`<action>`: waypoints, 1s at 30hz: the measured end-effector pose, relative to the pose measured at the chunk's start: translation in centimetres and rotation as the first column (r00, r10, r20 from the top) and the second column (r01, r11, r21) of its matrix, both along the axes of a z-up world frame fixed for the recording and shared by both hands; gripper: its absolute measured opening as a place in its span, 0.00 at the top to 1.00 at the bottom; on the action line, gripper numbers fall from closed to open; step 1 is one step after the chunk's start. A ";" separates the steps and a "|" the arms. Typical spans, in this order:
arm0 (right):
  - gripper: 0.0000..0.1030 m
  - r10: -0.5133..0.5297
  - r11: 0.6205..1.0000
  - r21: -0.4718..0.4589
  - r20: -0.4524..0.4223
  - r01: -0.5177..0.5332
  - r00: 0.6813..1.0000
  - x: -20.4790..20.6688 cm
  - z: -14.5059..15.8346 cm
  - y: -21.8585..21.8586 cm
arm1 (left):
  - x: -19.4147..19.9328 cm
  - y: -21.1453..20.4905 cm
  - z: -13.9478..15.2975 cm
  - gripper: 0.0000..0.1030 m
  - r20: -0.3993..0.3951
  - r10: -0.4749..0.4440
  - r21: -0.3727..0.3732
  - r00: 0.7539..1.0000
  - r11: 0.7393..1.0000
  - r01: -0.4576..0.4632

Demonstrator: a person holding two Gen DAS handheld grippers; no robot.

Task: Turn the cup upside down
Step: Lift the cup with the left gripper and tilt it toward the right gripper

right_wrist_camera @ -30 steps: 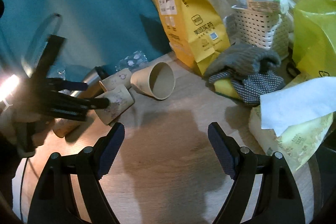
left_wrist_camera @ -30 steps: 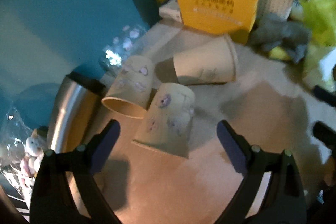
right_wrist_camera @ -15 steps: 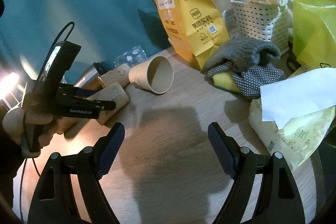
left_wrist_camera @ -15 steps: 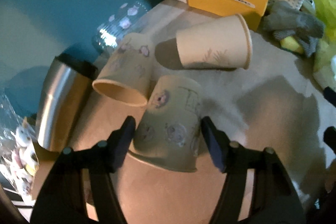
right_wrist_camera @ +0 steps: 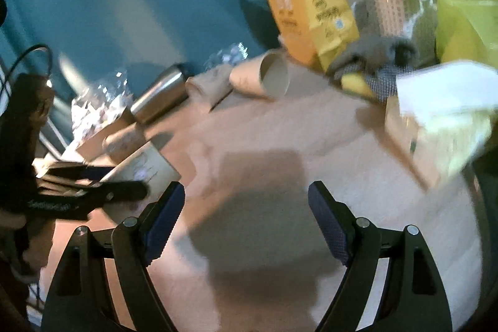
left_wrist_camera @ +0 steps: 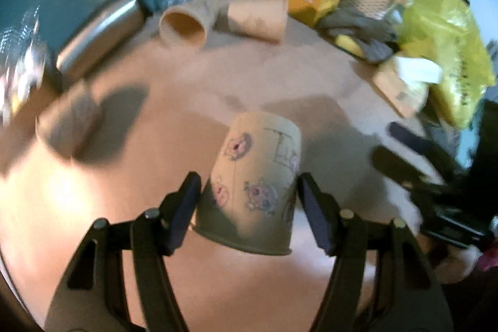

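Paper with purple doodles fills the lower centre of your left wrist view: the cup [left_wrist_camera: 255, 189] sits pinched between the two pads of your left gripper [left_wrist_camera: 247, 207], its closed base toward the top of the frame and its open rim toward the bottom. Half a second ago it lay against the other cups; now it is lifted clear of them, with the wooden table [left_wrist_camera: 193, 89] behind it. Those two plain cups [left_wrist_camera: 183, 27] and the steel flask [left_wrist_camera: 99, 33] have shrunk toward the upper left of the frame, well apart from your grip. In the right wrist view your right gripper [right_wrist_camera: 246, 217] stays spread wide over bare table with nothing between its fingers, as before, and the held cup [right_wrist_camera: 146, 170] shows at the left edge, nearer than it was. The yellow bag [right_wrist_camera: 302, 5] stands at the upper centre.
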State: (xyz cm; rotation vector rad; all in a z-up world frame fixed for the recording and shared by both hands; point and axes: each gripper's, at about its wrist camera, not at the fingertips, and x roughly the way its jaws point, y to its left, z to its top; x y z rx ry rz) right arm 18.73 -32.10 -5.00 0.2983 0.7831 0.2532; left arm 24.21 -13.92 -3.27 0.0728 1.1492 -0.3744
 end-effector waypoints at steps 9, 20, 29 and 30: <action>0.18 0.087 0.996 -0.013 -0.038 -0.088 0.995 -6.8 -0.4 2.7 | -10.6 5.6 -1.8 0.36 -0.117 0.285 -0.184 0.951 0.935 -0.303; 0.18 0.173 0.984 -0.011 -0.110 -0.175 0.979 -9.6 -1.5 5.8 | -15.3 7.5 -4.5 0.35 -0.211 0.390 -0.250 0.896 0.865 -0.435; 0.18 0.172 0.984 -0.014 -0.123 -0.175 0.977 -9.4 -1.2 6.6 | -15.5 7.8 -4.2 0.20 -0.184 0.359 -0.285 0.915 0.871 -0.399; 0.18 0.175 0.984 -0.013 -0.124 -0.178 0.977 -9.4 -1.1 6.8 | -15.6 7.9 -4.0 0.20 -0.177 0.357 -0.298 0.917 0.869 -0.395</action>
